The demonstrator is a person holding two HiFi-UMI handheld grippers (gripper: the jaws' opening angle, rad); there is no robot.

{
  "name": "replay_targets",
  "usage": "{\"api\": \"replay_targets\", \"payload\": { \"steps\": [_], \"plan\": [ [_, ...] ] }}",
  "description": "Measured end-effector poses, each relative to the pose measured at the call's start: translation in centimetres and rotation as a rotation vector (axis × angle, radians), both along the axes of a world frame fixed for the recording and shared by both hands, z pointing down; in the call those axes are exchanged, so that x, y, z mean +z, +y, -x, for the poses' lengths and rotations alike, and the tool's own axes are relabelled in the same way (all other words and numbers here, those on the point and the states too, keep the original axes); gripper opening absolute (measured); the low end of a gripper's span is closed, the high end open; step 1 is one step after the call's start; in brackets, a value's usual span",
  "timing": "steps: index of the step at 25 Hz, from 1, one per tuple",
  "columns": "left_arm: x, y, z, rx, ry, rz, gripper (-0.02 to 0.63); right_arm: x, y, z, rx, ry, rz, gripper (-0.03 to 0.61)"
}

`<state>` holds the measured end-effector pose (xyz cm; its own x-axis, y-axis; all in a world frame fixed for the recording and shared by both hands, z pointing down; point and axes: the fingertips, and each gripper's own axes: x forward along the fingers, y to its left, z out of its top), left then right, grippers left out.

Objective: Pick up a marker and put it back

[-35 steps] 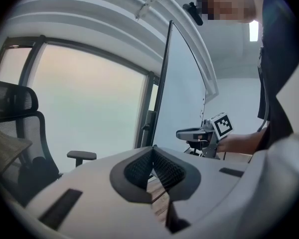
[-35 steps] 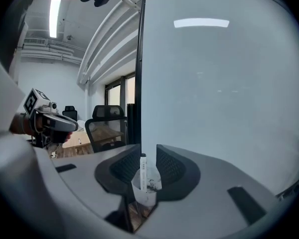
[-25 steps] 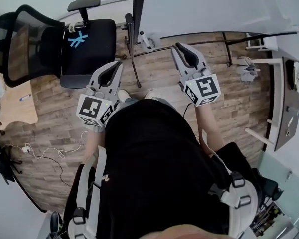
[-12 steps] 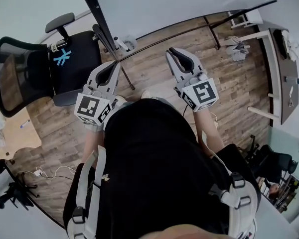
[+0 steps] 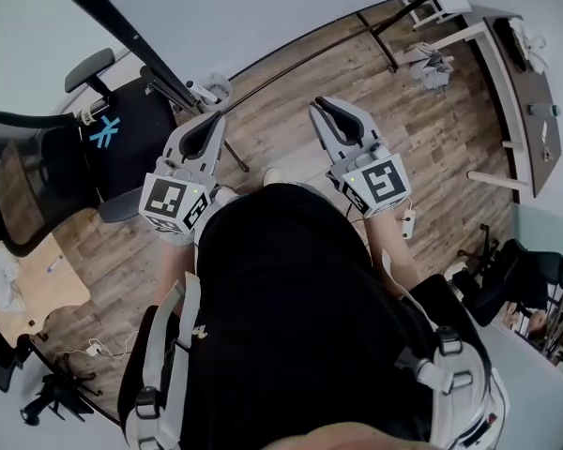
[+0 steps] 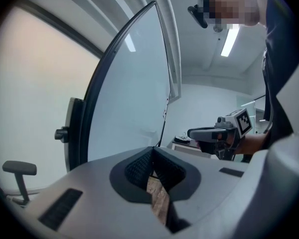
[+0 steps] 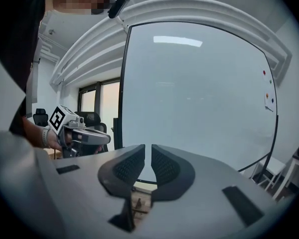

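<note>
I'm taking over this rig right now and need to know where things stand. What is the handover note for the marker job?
Left gripper: jaws together, nothing between them.
Right gripper: jaws closed to a thin slit, nothing between them.
Both are held out in front of the person, toward the whiteboard.
Marker: not visible in any view, and no tray or holder for it can be made out.
Done: nothing that shows; neither gripper holds a marker.
Left: find the marker, probably near the whiteboard, pick it up, then put it back.
</note>
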<state>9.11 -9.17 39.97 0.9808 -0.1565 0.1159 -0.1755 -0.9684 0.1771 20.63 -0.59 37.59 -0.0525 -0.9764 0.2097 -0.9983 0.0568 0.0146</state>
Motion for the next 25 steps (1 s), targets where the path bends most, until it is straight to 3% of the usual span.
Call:
{"api": "replay_targets", "payload": {
  "steps": [25],
  "plan": [
    [0.0, 1.6, -1.7, 0.118, -0.023, 0.002, 0.006, 1.0, 2.1, -0.1, 0.092, -0.03, 0.003, 0.048]
  ]
}}
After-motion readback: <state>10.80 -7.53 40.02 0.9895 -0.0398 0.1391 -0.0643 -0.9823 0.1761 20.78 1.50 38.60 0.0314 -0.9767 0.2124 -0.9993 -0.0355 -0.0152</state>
